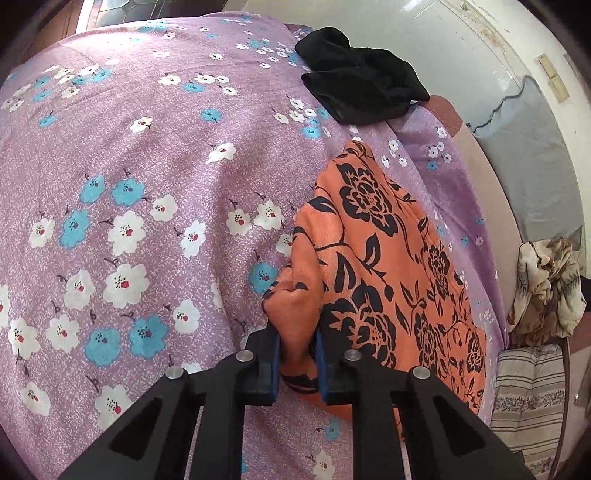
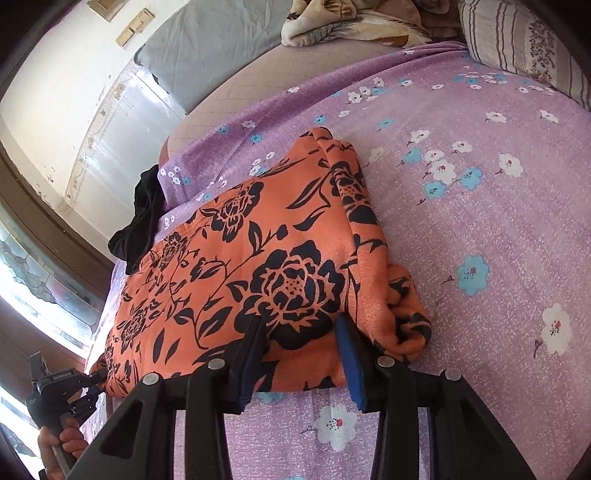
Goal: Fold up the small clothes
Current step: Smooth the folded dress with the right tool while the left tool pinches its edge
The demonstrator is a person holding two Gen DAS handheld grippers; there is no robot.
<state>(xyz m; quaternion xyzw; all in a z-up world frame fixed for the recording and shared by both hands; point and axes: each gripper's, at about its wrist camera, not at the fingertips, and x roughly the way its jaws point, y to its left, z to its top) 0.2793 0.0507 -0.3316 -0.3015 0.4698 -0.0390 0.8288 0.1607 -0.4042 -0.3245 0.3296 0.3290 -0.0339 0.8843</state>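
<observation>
An orange garment point(image 1: 369, 240) printed with black flowers lies folded on a purple flowered bedsheet point(image 1: 147, 147). My left gripper point(image 1: 295, 332) is shut on its near corner, with a bunch of orange cloth pinched between the blue pads. In the right wrist view the same orange garment point(image 2: 258, 240) stretches away to the left. My right gripper point(image 2: 301, 321) straddles its thick near edge, and the cloth fills the gap between the pads. At that view's lower left, the left gripper point(image 2: 94, 380) sits at the garment's far corner, held by a hand point(image 2: 59, 443).
A crumpled black garment point(image 1: 358, 85) lies past the orange one, at the sheet's edge near the wall. A striped pillow point(image 2: 524, 40), a beige blanket point(image 2: 351, 22) and a grey pillow point(image 2: 207, 48) sit at the bed's head. A window point(image 2: 33, 280) is at the left.
</observation>
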